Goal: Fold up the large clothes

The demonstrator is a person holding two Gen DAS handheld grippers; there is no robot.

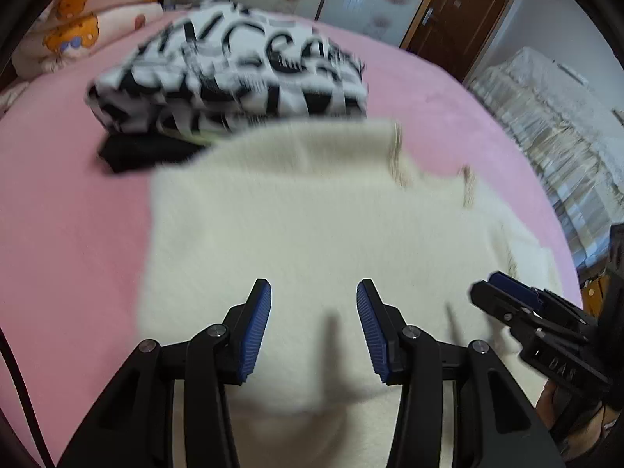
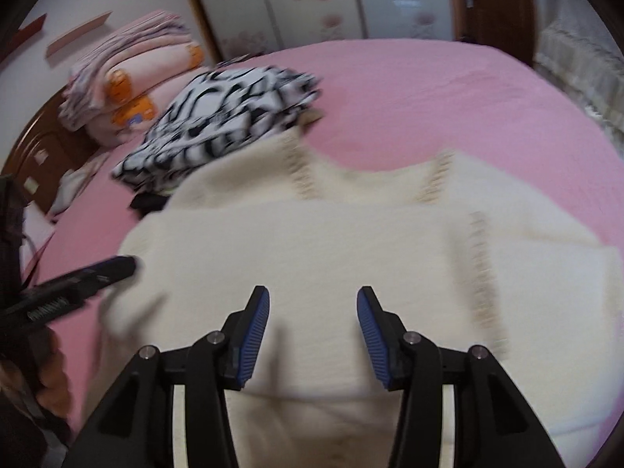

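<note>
A cream knit sweater lies spread on the pink bed, partly folded; it also shows in the right wrist view, with beige trim lines. My left gripper is open and empty just above the sweater's near part. My right gripper is open and empty above the same garment. The right gripper shows at the right edge of the left wrist view. The left gripper shows at the left edge of the right wrist view. Both views are motion-blurred.
A folded black-and-white patterned garment lies on a black one behind the sweater, also in the right wrist view. Pink bear-print bedding is stacked at the bed's far left. A wardrobe and a brown door stand behind.
</note>
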